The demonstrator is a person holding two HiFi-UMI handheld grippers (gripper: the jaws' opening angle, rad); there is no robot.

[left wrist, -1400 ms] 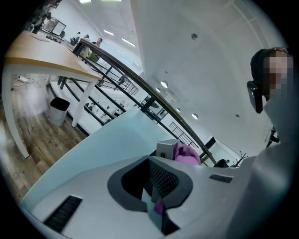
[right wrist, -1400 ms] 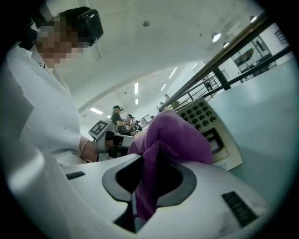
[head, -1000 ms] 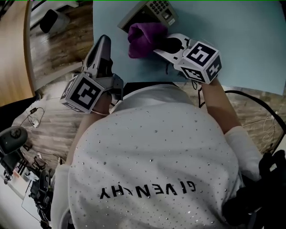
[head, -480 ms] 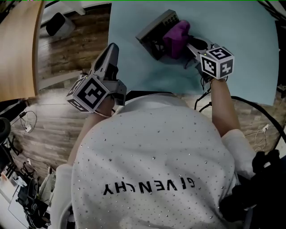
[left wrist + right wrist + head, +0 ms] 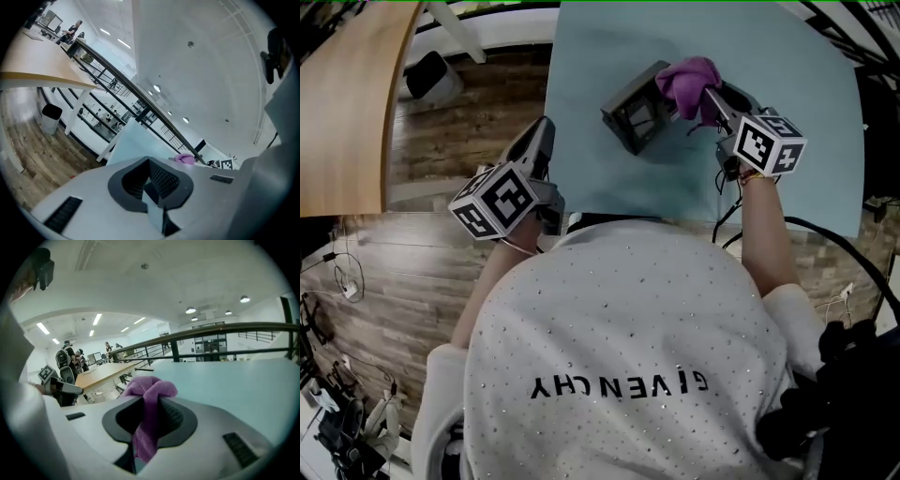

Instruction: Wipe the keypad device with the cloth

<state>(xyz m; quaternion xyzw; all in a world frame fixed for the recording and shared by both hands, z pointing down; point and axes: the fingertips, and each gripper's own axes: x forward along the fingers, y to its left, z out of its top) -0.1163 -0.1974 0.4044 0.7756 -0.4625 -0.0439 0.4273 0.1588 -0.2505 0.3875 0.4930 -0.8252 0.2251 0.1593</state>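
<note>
The cloth pinched in the right gripper is soft purple fabric — fuzzy, matt, bunched in folds. That gripper's shell looks like smooth, matt, pale-grey plastic, with dark ribbed pads inside; the left gripper has the same finish. Just left of the right gripper's tips, the keypad device has a dark, hard-looking casing with a faint sheen. Under it lies the table — pale blue, smooth, matt. Left of the left gripper, the floor is grained wood planking. Behind both grippers, the shirt is white cloth dotted with shiny studs.
</note>
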